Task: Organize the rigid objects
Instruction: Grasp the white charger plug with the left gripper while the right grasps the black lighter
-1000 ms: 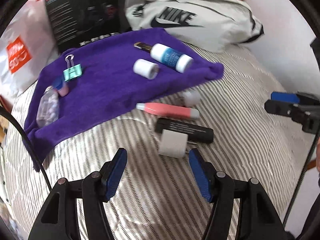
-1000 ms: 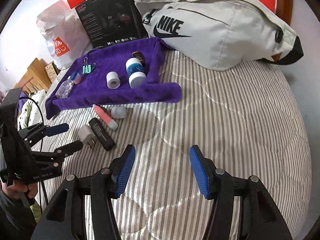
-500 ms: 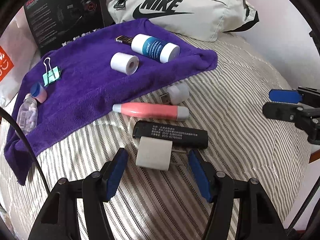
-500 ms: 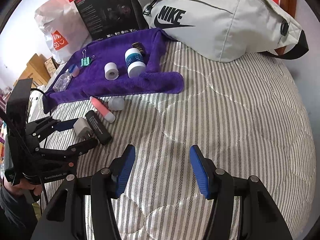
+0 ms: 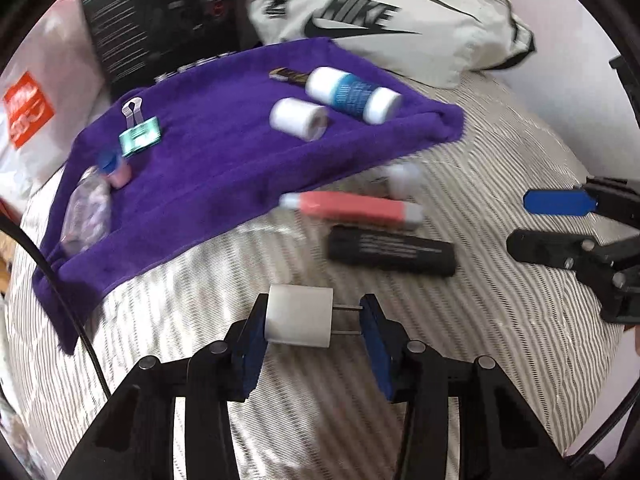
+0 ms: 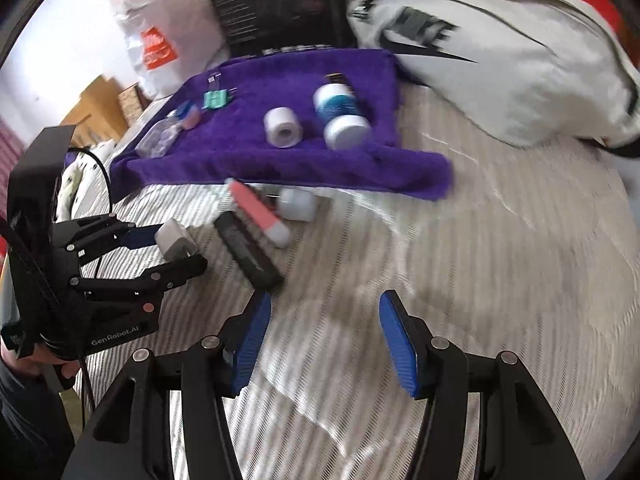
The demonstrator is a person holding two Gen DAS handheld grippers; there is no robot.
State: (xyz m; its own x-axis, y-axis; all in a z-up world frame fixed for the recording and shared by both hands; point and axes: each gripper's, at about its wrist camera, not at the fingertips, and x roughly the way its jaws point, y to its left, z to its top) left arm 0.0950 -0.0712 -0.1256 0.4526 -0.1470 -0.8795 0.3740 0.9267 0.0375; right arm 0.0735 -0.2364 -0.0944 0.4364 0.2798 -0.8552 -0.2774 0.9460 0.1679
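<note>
My left gripper (image 5: 314, 319) is shut on a white charger plug (image 5: 299, 322); the plug's body rests against the left pad and its two metal prongs point at the right pad. The right wrist view shows the same plug (image 6: 174, 238) between the left gripper's fingers (image 6: 180, 270), just above the striped bedcover. Beyond it on the cover lie a black bar (image 5: 392, 252), a pink tube (image 5: 352, 208) and a small white capped piece (image 5: 404, 176). My right gripper (image 6: 325, 312) is open over bare cover with nothing between its pads.
A purple towel (image 5: 208, 152) holds a white roll (image 5: 298, 120), a blue-labelled bottle (image 5: 352, 94), a green binder clip (image 5: 140, 138) and a clear bottle (image 5: 86, 208). Behind it stand a grey Nike bag (image 5: 380, 28) and a black box (image 5: 160, 20).
My left gripper has closed from open onto the white charger plug, which now sits clamped between its pads. The right gripper has drifted closer to the objects, still open.
</note>
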